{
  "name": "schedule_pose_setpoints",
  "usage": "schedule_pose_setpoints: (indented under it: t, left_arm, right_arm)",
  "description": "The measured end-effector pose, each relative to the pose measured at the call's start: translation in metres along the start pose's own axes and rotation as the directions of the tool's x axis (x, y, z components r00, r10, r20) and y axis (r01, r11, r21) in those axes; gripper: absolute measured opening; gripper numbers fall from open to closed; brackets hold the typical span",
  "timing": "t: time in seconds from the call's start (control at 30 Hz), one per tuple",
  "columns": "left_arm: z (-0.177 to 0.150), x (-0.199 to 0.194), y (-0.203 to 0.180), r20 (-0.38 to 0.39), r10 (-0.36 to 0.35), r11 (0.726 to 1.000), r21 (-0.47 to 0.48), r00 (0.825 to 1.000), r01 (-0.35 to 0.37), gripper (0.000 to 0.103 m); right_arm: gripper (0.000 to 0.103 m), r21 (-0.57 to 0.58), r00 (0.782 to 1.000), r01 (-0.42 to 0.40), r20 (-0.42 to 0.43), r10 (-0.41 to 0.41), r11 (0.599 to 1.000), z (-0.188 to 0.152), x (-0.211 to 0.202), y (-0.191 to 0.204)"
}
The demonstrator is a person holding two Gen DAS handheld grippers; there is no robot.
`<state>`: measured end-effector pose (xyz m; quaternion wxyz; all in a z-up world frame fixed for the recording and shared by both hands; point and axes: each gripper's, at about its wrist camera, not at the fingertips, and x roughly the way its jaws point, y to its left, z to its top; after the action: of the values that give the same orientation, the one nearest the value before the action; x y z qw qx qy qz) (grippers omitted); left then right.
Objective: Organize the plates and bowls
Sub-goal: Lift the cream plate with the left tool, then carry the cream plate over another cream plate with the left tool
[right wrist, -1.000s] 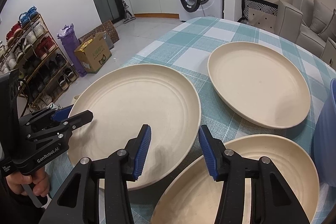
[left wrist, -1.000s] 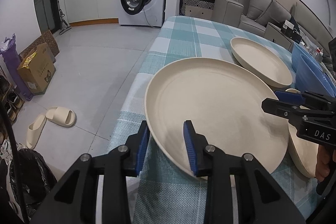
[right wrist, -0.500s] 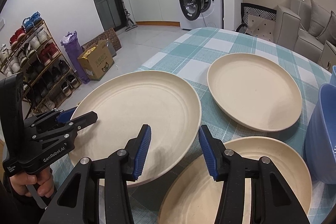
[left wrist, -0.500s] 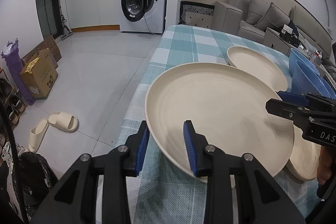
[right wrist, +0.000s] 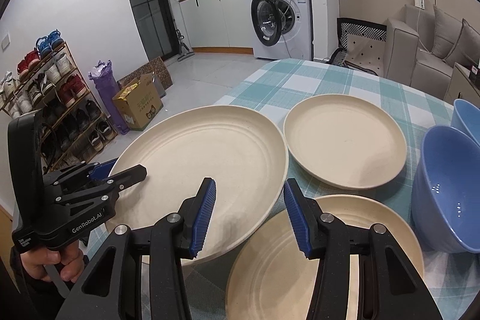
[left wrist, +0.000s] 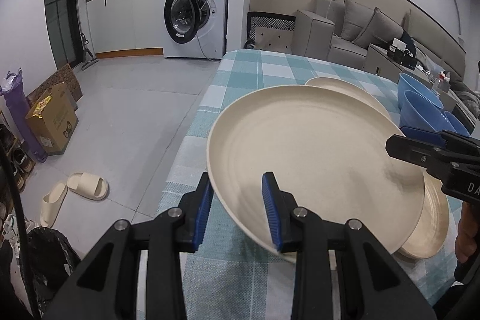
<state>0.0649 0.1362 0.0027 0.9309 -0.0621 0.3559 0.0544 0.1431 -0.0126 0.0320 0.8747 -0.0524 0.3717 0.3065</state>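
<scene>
My left gripper (left wrist: 238,210) is shut on the near rim of a large cream plate (left wrist: 312,158) and holds it tilted above the table; this shows in the right wrist view too, gripper (right wrist: 103,171) and plate (right wrist: 204,158). My right gripper (right wrist: 249,212) is open, its fingers astride the plate's other rim; its fingertips (left wrist: 399,141) show in the left view. A second cream plate (right wrist: 324,254) lies below it. A third cream plate (right wrist: 345,140) lies further back. Blue bowls (right wrist: 447,188) stand at the right.
The table has a teal checked cloth (right wrist: 300,80) and its left edge (left wrist: 192,140) drops to the floor. Slippers (left wrist: 75,194), a cardboard box (left wrist: 51,122) and a shoe rack (right wrist: 51,98) are on the floor left. A washing machine (left wrist: 195,17) and sofa (left wrist: 360,32) stand behind.
The left gripper has lifted the held plate higher and moved it right, over the near plate. Both cameras have risen, so more of the room and the blue bowls shows.
</scene>
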Motion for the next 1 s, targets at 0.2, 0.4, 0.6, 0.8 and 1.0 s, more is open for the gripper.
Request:
schedule_pose_setpoints:
  t: [0.2,0.4,0.6,0.8,1.0]
  left_arm:
    - [0.001,-0.007,-0.014,0.014,-0.018,1.0,0.023,1.0,0.018,0.032]
    - [0.002,-0.013,-0.028,0.024,-0.041,0.998,0.046,0.999,0.04,0.032]
    - [0.001,-0.016,-0.043,0.024,-0.058,0.996,0.072,0.998,0.056,0.032]
    - [-0.002,-0.017,-0.061,0.02,-0.073,0.992,0.101,0.997,0.071,0.032]
    - [-0.006,-0.015,-0.08,0.01,-0.087,0.988,0.13,0.996,0.085,0.032]
  right_arm:
    - [0.049,0.016,1.0,0.016,0.025,-0.016,1.0,-0.007,-0.021,-0.007]
    - [0.049,0.032,0.998,0.033,0.045,-0.034,0.999,-0.016,-0.04,-0.015]
    - [0.049,0.053,0.997,0.049,0.058,-0.052,0.997,-0.025,-0.055,-0.025]
    - [0.049,0.083,0.995,0.069,0.069,-0.074,0.994,-0.037,-0.068,-0.037]
    - [0.049,0.106,0.992,0.091,0.077,-0.1,0.99,-0.049,-0.079,-0.05]
